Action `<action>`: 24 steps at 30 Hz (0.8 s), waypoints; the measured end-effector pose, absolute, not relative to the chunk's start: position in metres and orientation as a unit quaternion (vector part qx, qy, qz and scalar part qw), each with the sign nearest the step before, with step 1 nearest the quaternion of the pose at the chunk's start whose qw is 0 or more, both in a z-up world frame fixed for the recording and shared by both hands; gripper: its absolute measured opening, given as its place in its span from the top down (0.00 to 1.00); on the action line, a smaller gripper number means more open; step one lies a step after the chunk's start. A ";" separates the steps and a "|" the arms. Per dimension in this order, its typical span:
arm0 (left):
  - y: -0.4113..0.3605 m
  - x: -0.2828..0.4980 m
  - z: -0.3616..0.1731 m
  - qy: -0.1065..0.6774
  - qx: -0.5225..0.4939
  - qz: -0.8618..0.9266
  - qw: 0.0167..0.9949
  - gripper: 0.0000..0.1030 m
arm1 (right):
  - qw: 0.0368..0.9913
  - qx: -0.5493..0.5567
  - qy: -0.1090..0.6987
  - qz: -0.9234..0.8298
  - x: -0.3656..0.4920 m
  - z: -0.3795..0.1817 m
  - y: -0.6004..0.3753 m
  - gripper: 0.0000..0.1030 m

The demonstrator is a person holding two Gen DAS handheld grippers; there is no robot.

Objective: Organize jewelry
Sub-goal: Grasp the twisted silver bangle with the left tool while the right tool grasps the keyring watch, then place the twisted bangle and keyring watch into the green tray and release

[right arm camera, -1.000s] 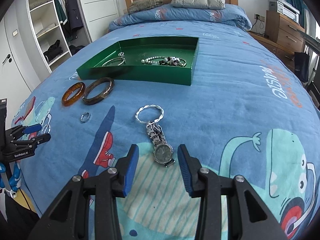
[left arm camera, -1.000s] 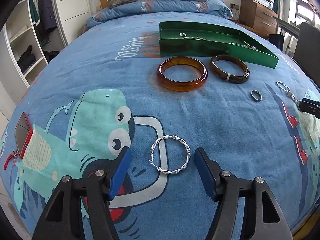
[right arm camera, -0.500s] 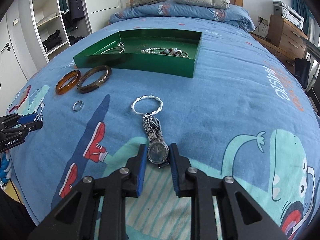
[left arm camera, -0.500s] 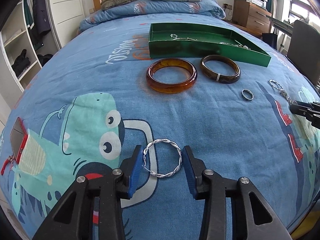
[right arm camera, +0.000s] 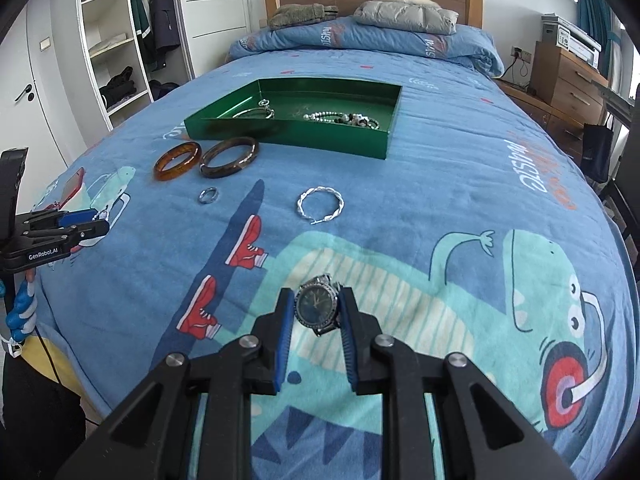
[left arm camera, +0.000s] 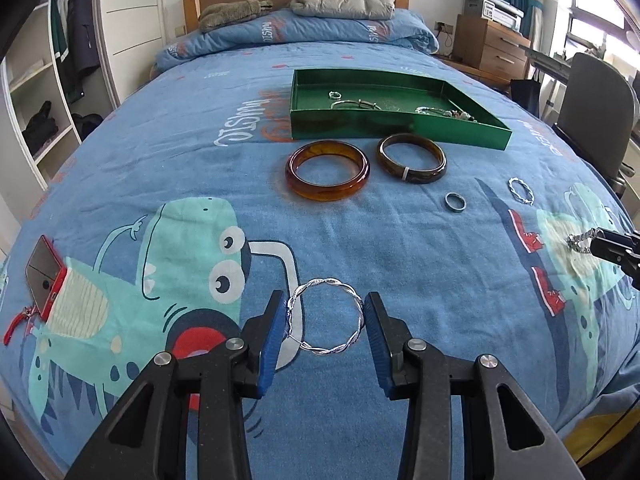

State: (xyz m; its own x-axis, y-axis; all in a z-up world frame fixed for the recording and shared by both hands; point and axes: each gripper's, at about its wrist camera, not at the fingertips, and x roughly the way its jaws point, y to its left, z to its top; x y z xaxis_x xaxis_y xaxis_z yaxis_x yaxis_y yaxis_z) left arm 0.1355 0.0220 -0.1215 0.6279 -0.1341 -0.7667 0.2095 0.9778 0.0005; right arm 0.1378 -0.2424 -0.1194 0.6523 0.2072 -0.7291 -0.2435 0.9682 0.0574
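Observation:
My left gripper (left arm camera: 325, 312) is shut on a twisted silver bangle (left arm camera: 326, 350), lifted a little above the bed. My right gripper (right arm camera: 316, 312) is shut on a silver watch (right arm camera: 317, 307), lifted off the bed. A green tray (left arm camera: 394, 130) at the back holds a ring, a bangle and a bead bracelet; it also shows in the right wrist view (right arm camera: 288, 132). In front of it lie an amber bangle (left arm camera: 327, 175), a dark brown bangle (left arm camera: 411, 157), a small ring (left arm camera: 455, 202) and a second twisted silver bangle (right arm camera: 320, 205).
The blue cartoon bedspread (left arm camera: 180, 168) covers the whole bed. A red phone (left arm camera: 42, 276) lies at the left edge. A folded duvet and pillows (left arm camera: 344, 0) lie at the head. Shelves stand left; a wooden dresser (left arm camera: 492, 46) and chair stand right.
Both grippers closed, the left on the twisted bangle and the right on the watch, and lifted them. The watch left the second twisted bangle behind on the bed.

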 end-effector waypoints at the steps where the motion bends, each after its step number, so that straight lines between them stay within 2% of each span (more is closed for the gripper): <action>1: 0.022 0.133 -0.119 0.418 0.045 -0.096 0.902 0.62 | 0.910 -0.023 0.395 0.124 0.134 -0.116 -0.242 0.80; 14: 0.018 0.116 -0.087 0.386 0.046 -0.115 0.914 0.62 | 0.925 -0.032 0.358 0.125 0.113 -0.081 -0.231 0.80; 24: 0.004 0.172 -0.055 0.368 0.047 -0.122 0.921 0.62 | 0.936 -0.030 0.328 0.121 0.182 -0.043 -0.229 0.80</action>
